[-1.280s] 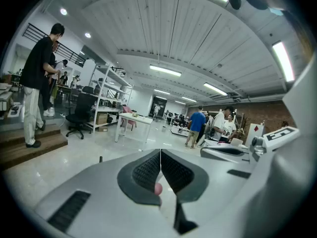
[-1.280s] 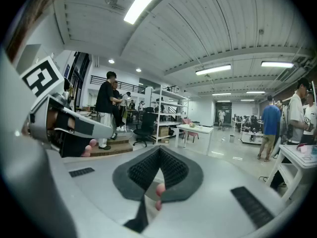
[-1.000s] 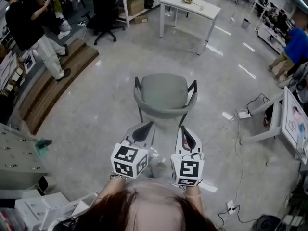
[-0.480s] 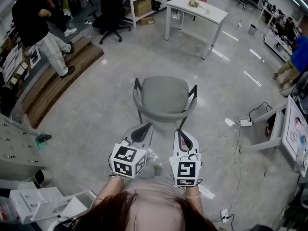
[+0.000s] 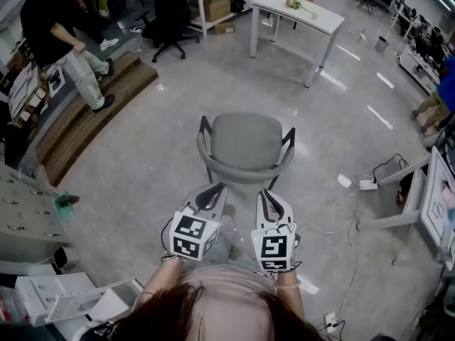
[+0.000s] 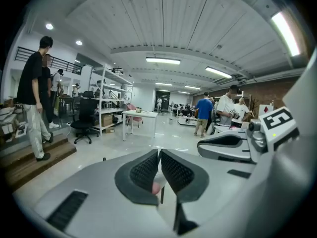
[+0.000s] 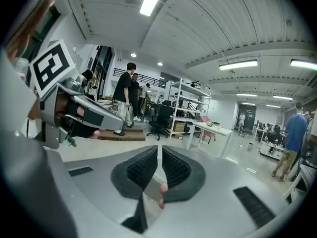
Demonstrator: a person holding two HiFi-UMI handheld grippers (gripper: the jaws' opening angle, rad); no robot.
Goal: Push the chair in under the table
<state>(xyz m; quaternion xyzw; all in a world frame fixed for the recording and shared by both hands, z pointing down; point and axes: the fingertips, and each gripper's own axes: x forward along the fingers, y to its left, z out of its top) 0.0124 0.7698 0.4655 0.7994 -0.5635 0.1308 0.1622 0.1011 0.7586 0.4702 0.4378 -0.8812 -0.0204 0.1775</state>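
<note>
Forearms rise from the bottom edge of the head view, side by side, each carrying its gripper forward and tipped slightly down. The left gripper (image 5: pixel 212 192) and the right gripper (image 5: pixel 270 199) run almost parallel, marker cubes nearest the person, tips just behind the curved backrest of the grey chair (image 5: pixel 245 142); whether they touch it cannot be told. Each gripper's own view shows its ribbed pads clenched together with nothing gripped. The chair stands mid-frame on the polished floor (image 5: pixel 149 169), its seat facing away from the person. The white table (image 5: pixel 298 11) is well apart at the upper right, with bare floor between it and the chair. Wooden steps (image 5: pixel 82 123) border the left side, where a person in black (image 5: pixel 53 30) stands, and a black office chair (image 5: pixel 167 16) sits at the top. At the right edge, cables (image 5: pixel 366 183) trail beside a white desk frame (image 5: pixel 416 201).
</note>
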